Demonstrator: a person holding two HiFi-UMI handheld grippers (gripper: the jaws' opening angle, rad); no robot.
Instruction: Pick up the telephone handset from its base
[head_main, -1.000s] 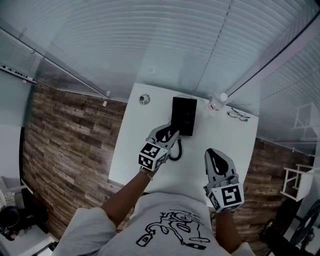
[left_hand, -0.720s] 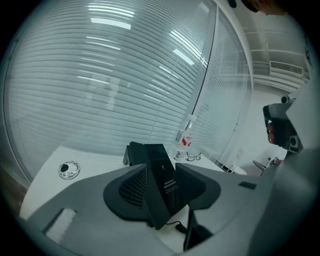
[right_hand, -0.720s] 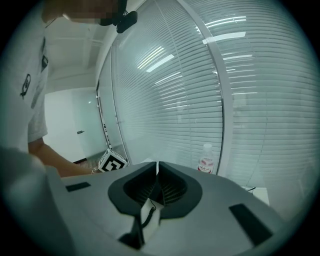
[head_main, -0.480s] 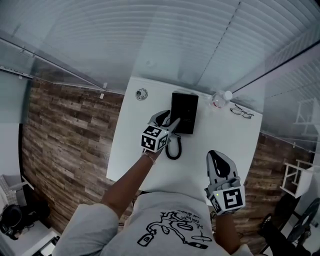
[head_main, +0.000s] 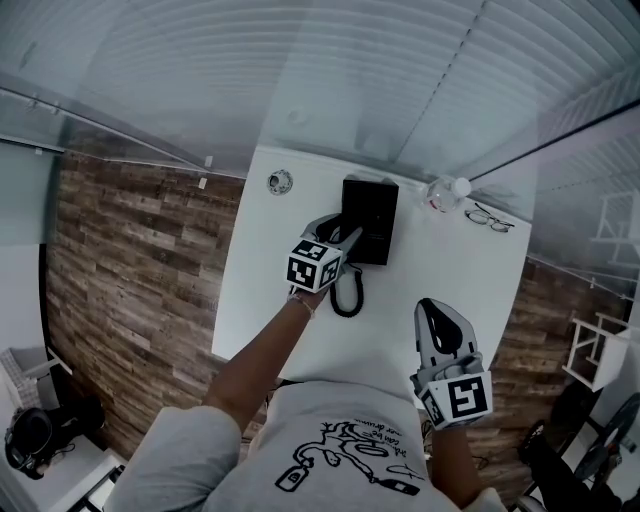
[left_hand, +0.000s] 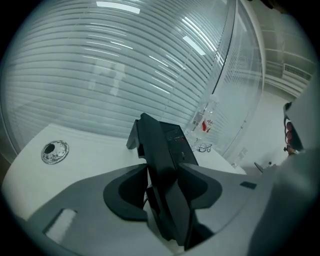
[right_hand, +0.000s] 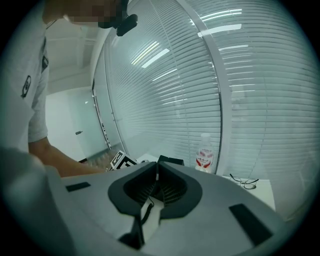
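Left tool (left_hand: 167, 175) had just been closing. Its jaws pressed both flanks of the handset (left_hand: 159, 145) at mid-length, and the handset lay on its base (head_main: 372, 215) on the counter (head_main: 460, 270). Judged rigid, light, smooth plastic that may slip. The cord (head_main: 347, 295) would tug. Right tool (right_hand: 156, 175) was together and empty.

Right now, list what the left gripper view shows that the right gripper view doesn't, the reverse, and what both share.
Left gripper view only: the telephone handset filling the gap between the left gripper's jaws, which have just been closing on it, and a round metal disc. Right gripper view only: the right gripper, jaws together, the person's forearm and the left gripper's marker cube. Both: the telephone base, the water bottle, the glasses and the blinds.
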